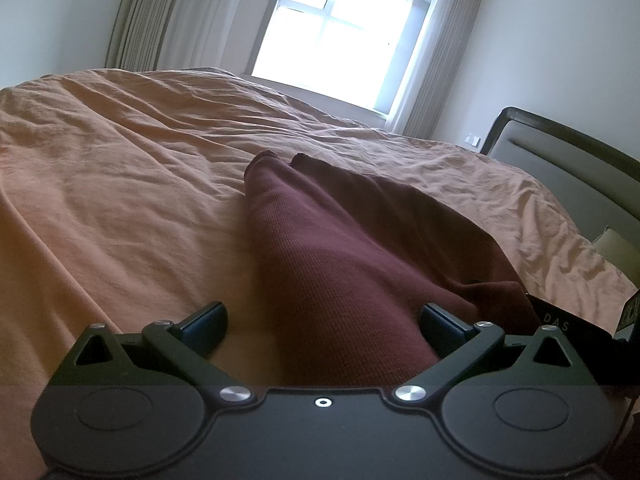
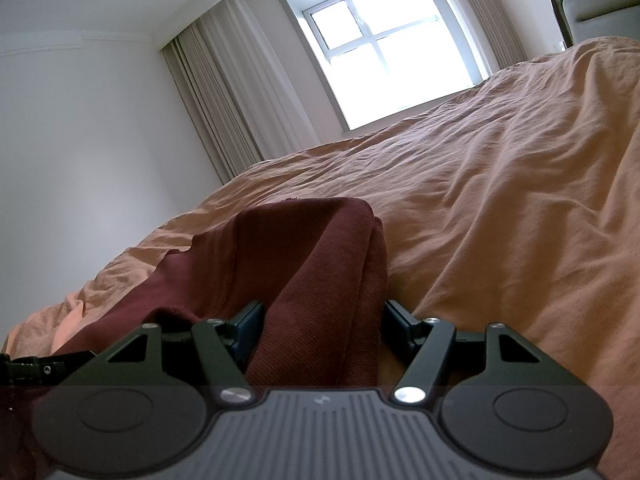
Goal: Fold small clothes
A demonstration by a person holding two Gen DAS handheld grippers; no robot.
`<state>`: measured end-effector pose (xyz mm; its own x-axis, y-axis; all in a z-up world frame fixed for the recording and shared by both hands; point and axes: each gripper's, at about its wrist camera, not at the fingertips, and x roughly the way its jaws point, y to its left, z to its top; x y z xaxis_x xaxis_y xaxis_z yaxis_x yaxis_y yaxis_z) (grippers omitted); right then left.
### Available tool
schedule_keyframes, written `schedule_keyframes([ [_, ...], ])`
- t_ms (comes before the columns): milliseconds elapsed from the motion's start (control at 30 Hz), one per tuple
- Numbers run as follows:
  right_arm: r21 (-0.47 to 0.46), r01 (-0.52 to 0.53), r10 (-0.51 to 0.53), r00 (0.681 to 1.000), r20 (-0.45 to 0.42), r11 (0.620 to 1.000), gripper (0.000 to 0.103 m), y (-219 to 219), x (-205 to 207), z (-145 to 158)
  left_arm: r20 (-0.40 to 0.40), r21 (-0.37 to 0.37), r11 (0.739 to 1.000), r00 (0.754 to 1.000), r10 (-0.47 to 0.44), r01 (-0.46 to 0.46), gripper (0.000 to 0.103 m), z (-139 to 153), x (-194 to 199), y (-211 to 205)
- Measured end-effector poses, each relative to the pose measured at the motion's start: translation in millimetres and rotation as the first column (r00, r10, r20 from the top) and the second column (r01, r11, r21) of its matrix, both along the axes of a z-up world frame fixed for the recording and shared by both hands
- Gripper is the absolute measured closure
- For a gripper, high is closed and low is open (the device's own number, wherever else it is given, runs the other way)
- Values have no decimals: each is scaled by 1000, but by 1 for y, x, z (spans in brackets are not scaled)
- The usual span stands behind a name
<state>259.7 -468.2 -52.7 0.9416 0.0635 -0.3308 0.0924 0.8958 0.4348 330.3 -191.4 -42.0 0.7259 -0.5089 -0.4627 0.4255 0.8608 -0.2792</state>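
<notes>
Dark maroon ribbed-knit garment (image 1: pixel 340 248) lies on the bed, bunched lengthwise w/ a ridge running to its far end. Left tool (image 1: pixel 322 322) sits at the near end w/ jaws spread wide, cloth passing btwn them but not pinched. Right tool (image 2: pixel 322 320) also stands spread; the fabric fills most of the gap, no clamp visible. Likely both are set at the near hem to grab corners for a fold. Rumpled orange-tan duvet (image 1: pixel 132 152) covers the bed. Beyond: bright window (image 1: pixel 340 28), pale curtains (image 1: pixel 160 12), grey padded headboard (image 1: pixel 560 160) at right.
</notes>
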Motion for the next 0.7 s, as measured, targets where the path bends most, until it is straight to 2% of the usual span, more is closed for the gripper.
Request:
schedule_keyframes([
  [467, 0, -2, 2, 1000, 1, 1000, 33, -1, 0, -1, 11, -1, 1000, 1000, 0, 0, 2, 0, -1, 0],
  [533, -3, 0, 0, 1000, -2, 1000, 34, -1, 0, 0, 19, -15, 1000, 1000, -10, 11, 10, 1, -3, 1],
  [600, -10, 0, 0, 1000, -18, 1000, 35, 1, 2, 2, 8, -48, 998, 999, -32, 32, 25, 1, -3, 1],
  [667, -30, 1, -3, 998, -59, 1000, 40, 5, 6, 12, -22, -83, 996, 999, -23, 21, 29, 4, 0, 2],
  [700, -47, -5, 1, 997, -71, 999, 46, 9, 8, 16, -42, -98, 995, 999, -17, 13, 38, 5, 3, 4],
])
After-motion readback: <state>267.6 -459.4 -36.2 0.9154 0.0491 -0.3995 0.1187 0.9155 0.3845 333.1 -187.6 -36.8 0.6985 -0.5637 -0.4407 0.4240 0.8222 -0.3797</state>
